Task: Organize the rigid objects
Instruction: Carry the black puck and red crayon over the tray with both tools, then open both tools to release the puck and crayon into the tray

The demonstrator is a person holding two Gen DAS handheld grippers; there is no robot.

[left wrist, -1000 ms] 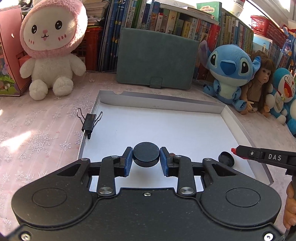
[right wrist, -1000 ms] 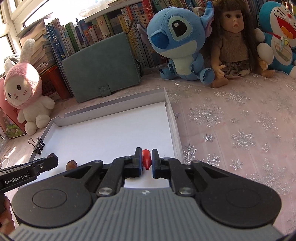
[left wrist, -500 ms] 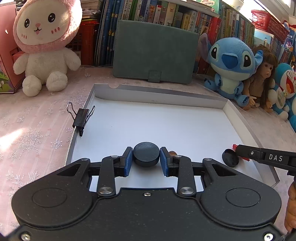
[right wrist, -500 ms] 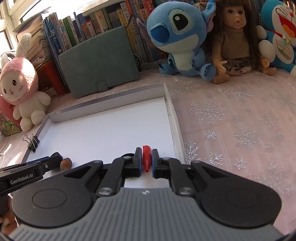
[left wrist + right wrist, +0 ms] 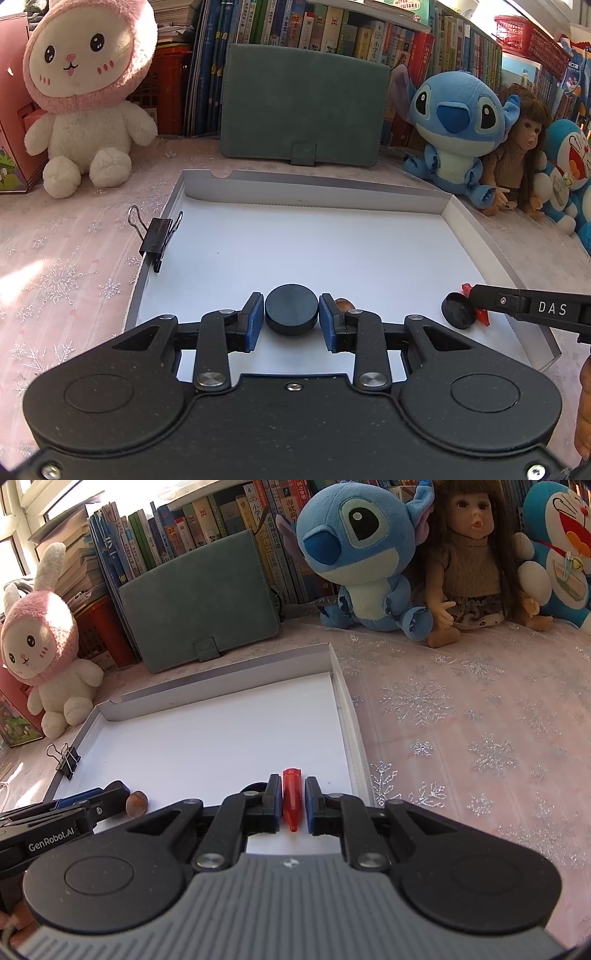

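Both grippers over the white tray (image 5: pixel 332 258), near its front edge.
My left gripper (image 5: pixel 291 319) pinches a matte black puck (image 5: pixel 291 314); my right gripper (image 5: pixel 291 799) has just been loosening, gaps both sides of a red plastic cone (image 5: pixel 291 797). Round brown nut (image 5: pixel 136 803) and black cap (image 5: pixel 458 310) lie on the tray floor.

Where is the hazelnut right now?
The hazelnut lies on the white floor of the box, near its front edge, just right of the left gripper. In the left wrist view only a sliver shows behind that gripper's right finger.
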